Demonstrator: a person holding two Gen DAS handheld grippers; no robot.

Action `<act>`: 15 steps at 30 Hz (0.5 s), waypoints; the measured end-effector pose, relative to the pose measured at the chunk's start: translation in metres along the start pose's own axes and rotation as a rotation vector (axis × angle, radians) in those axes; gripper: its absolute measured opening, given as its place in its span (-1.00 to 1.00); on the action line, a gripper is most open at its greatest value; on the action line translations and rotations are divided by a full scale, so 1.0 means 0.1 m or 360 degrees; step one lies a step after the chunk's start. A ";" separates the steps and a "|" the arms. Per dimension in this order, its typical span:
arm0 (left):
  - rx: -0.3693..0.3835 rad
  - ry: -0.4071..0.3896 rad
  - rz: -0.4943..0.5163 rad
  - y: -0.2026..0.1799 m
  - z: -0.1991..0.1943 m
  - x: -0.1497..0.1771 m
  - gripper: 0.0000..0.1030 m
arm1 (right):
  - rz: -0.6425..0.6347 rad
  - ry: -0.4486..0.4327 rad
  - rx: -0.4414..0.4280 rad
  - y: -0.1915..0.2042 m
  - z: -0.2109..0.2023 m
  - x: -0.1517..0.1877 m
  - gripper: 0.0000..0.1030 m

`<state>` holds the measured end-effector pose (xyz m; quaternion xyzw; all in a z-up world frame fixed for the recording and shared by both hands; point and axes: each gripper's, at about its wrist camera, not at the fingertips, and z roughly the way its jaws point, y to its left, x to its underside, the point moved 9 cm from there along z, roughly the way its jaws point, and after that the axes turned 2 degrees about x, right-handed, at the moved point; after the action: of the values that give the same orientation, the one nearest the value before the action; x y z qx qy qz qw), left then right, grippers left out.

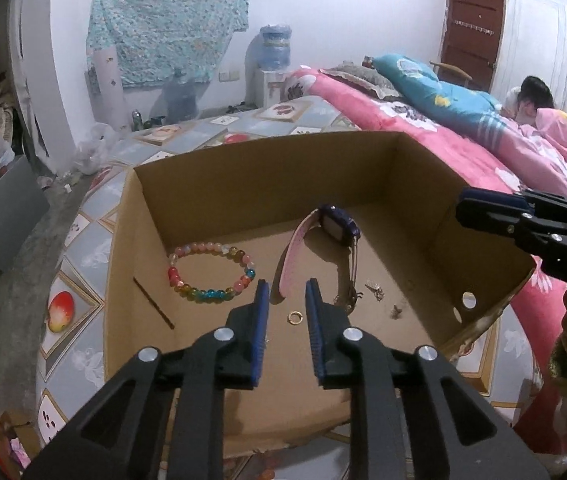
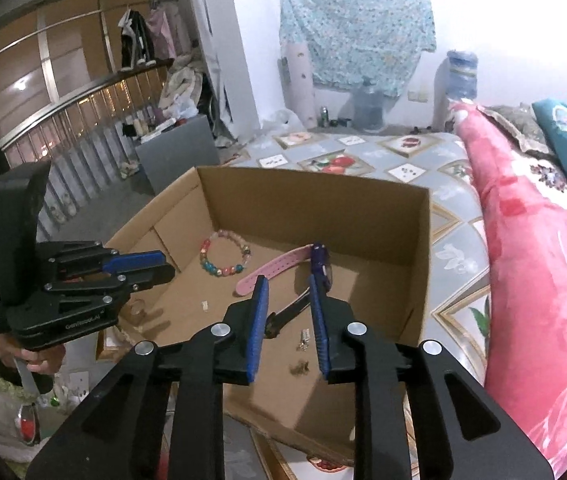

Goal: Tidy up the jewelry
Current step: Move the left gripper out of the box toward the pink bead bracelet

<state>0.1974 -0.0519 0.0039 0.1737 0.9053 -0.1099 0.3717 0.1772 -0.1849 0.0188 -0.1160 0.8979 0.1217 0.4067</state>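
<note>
Pink floral blanket [image 1: 423, 128] heaped on the bed, teal pillow [image 1: 435, 88] on top. Water dispenser [image 1: 274, 68] by the wall, patterned teal cloth [image 2: 353, 28] hung above, brown door [image 1: 471, 32] behind.

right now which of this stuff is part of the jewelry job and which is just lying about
Part of the job:
- cardboard box
- bead bracelet
- pink-strap watch
- gold ring
- small metal pieces
- left gripper, open
- right gripper, open

Just lying about:
- pink quilt
- water bottle
- patterned cloth on the wall
</note>
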 end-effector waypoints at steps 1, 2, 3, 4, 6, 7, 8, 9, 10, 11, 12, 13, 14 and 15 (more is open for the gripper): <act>0.0003 -0.0009 -0.0010 0.01 -0.01 -0.01 -0.63 | 0.0007 -0.0017 0.0003 -0.02 -0.04 0.00 -0.56; 0.0005 -0.0022 -0.0023 0.03 -0.04 -0.02 -0.62 | 0.0015 -0.0033 0.0004 -0.04 -0.08 0.00 -0.53; 0.0009 -0.0034 -0.0032 0.04 -0.08 -0.02 -0.61 | 0.0022 -0.0046 0.0003 -0.05 -0.12 -0.01 -0.52; 0.0011 -0.0044 -0.0037 0.04 -0.10 -0.03 -0.61 | 0.0032 -0.0065 0.0000 -0.07 -0.17 -0.01 -0.51; 0.0012 -0.0085 -0.0056 0.08 -0.19 -0.04 -0.59 | 0.0048 -0.0096 -0.0008 -0.08 -0.26 -0.02 -0.48; 0.0017 -0.0114 -0.0071 0.10 -0.26 -0.04 -0.58 | 0.0053 -0.0112 -0.0012 -0.09 -0.31 -0.02 -0.47; 0.0022 -0.0140 -0.0084 0.12 -0.33 -0.04 -0.56 | 0.0056 -0.0129 -0.0019 -0.09 -0.36 -0.01 -0.46; 0.0025 -0.0172 -0.0101 0.15 -0.42 -0.03 -0.55 | 0.0053 -0.0154 -0.0031 -0.08 -0.44 0.00 -0.44; 0.0024 -0.0192 -0.0109 0.17 -0.48 -0.02 -0.54 | 0.0051 -0.0168 -0.0034 -0.08 -0.47 0.01 -0.43; 0.0013 -0.0217 -0.0117 0.21 -0.56 0.00 -0.52 | 0.0041 -0.0195 -0.0044 -0.06 -0.55 0.03 -0.40; -0.0001 -0.0247 -0.0124 0.25 -0.66 0.04 -0.49 | 0.0034 -0.0211 -0.0058 -0.04 -0.59 0.04 -0.36; -0.0009 -0.0264 -0.0128 0.28 -0.73 0.07 -0.47 | 0.0029 -0.0227 -0.0072 -0.03 -0.64 0.06 -0.35; -0.0020 -0.0278 -0.0132 0.32 -0.79 0.10 -0.45 | 0.0026 -0.0242 -0.0085 -0.02 -0.69 0.09 -0.33; -0.0038 -0.0293 -0.0141 0.37 -0.87 0.17 -0.44 | 0.0028 -0.0260 -0.0109 -0.01 -0.76 0.13 -0.31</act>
<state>0.1456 0.0142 0.0500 0.1183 0.8753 -0.1310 0.4502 0.1158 -0.2105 0.0570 -0.1115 0.8581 0.1650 0.4733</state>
